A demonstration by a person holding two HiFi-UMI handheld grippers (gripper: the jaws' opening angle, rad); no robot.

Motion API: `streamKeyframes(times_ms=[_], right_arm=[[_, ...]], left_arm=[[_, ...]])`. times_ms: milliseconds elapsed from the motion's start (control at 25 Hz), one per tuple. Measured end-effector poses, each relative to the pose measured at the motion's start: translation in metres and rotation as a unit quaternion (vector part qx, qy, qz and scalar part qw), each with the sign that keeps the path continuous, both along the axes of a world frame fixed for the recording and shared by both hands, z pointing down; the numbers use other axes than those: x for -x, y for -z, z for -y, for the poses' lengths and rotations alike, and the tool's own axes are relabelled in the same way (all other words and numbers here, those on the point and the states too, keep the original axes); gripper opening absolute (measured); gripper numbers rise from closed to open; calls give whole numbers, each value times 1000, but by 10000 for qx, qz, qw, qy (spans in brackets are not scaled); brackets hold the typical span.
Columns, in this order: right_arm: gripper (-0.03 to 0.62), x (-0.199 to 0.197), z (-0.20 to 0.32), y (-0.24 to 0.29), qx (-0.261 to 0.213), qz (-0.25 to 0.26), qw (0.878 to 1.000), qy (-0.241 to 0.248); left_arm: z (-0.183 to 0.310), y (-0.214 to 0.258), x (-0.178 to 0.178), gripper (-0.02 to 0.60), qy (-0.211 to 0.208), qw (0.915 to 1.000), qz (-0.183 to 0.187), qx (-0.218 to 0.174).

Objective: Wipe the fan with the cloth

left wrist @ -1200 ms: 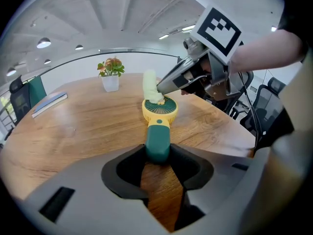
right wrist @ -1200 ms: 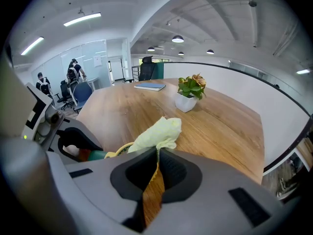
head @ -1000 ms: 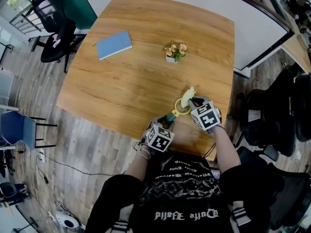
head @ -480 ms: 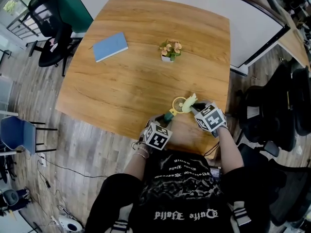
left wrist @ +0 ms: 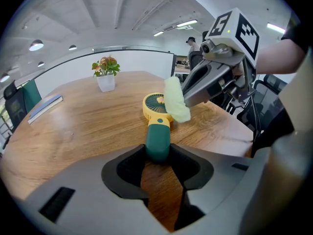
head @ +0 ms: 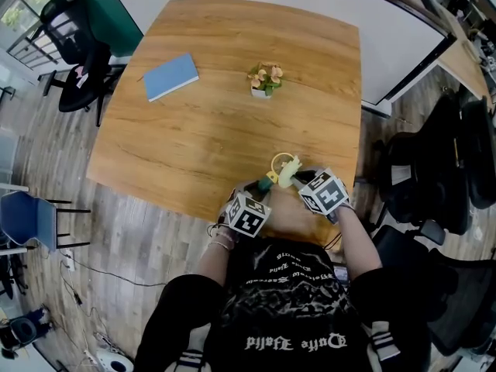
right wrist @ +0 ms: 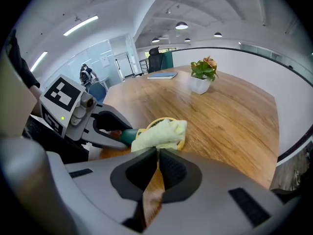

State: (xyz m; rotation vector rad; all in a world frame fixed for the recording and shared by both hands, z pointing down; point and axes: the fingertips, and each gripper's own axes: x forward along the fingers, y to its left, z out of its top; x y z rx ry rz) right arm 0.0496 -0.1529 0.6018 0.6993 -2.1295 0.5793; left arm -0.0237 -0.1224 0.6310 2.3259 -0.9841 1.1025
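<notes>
A small hand fan with a yellow round head (left wrist: 155,106) and a dark green handle (left wrist: 157,140) lies near the table's near edge. My left gripper (left wrist: 157,166) is shut on the handle. My right gripper (right wrist: 157,156) is shut on a pale yellow-green cloth (right wrist: 159,133), which lies over the fan head (right wrist: 166,122). In the head view the fan (head: 276,165) and cloth (head: 288,173) sit between the left gripper (head: 257,190) and the right gripper (head: 301,180). The cloth (left wrist: 176,99) covers the right side of the fan head in the left gripper view.
A wooden table (head: 217,107) carries a blue notebook (head: 170,76) at the far left and a small potted plant (head: 263,78) at the back centre. Office chairs (head: 77,60) stand to the left, and more chairs (head: 442,177) to the right.
The right gripper has carried the cloth leftward and nearer across the fan head. The left gripper has kept still on the handle.
</notes>
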Motion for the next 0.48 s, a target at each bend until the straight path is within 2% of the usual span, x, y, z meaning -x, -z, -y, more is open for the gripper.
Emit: streamKeyframes(times_ms=[200, 320, 480], right_arm=[[25, 10, -1, 0, 1, 143, 9998, -101], [25, 15, -5, 2, -120, 158, 9998, 38], [25, 26, -6, 24, -340, 449, 9981, 257]], left_arm=[[0, 0, 2, 179, -34, 9999, 79, 70], [0, 1, 1, 178, -89, 9999, 146, 21], [-1, 2, -4, 178, -408, 9970, 586, -286]])
